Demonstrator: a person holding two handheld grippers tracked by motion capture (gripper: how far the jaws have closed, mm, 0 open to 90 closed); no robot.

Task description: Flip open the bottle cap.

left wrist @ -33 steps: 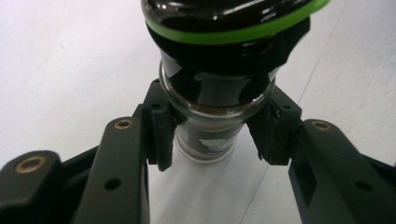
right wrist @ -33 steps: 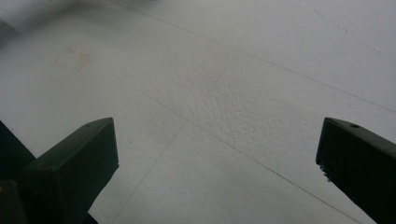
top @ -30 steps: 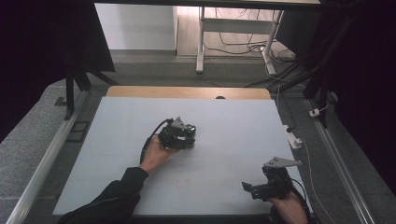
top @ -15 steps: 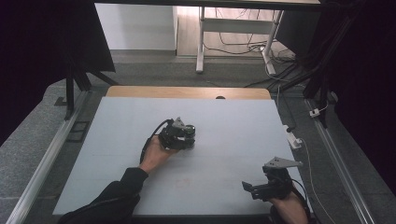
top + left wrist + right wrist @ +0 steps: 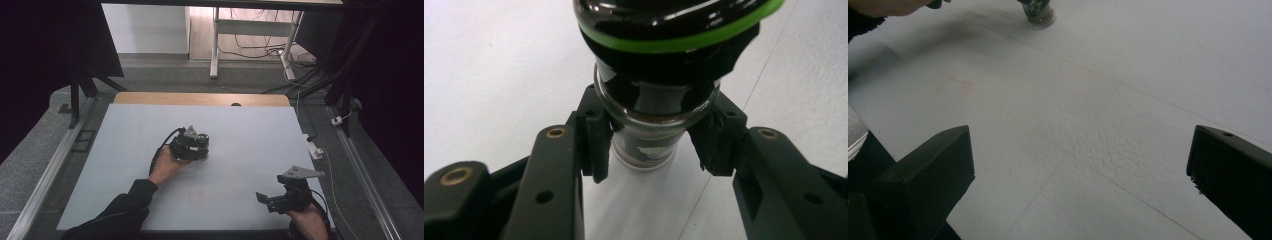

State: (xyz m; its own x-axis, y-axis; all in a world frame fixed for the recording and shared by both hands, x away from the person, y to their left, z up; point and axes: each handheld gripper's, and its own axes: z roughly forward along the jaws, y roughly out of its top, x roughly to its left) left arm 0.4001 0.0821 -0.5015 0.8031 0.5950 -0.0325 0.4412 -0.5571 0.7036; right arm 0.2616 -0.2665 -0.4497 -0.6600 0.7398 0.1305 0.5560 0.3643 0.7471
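A small glass jar [image 5: 649, 125] with a black lid and a green ring around it stands upright between the jaws of my left gripper [image 5: 651, 135]. Both pads press against its glass neck, so the gripper is shut on it. In the high view the left gripper [image 5: 189, 146] holds the jar [image 5: 201, 141] near the middle of the white table [image 5: 250, 130]. Whether the jar's base touches the table I cannot tell. My right gripper [image 5: 281, 199] is at the front right, open and holding nothing. From the right gripper view [image 5: 1080, 170] the jar's base [image 5: 1038, 14] lies far ahead.
A faint red mark [image 5: 196, 196] is on the table between the two hands. A white power strip [image 5: 315, 149] lies just off the table's right edge, and a metal rail [image 5: 50, 170] runs along the left side. A wooden strip [image 5: 200, 99] borders the far edge.
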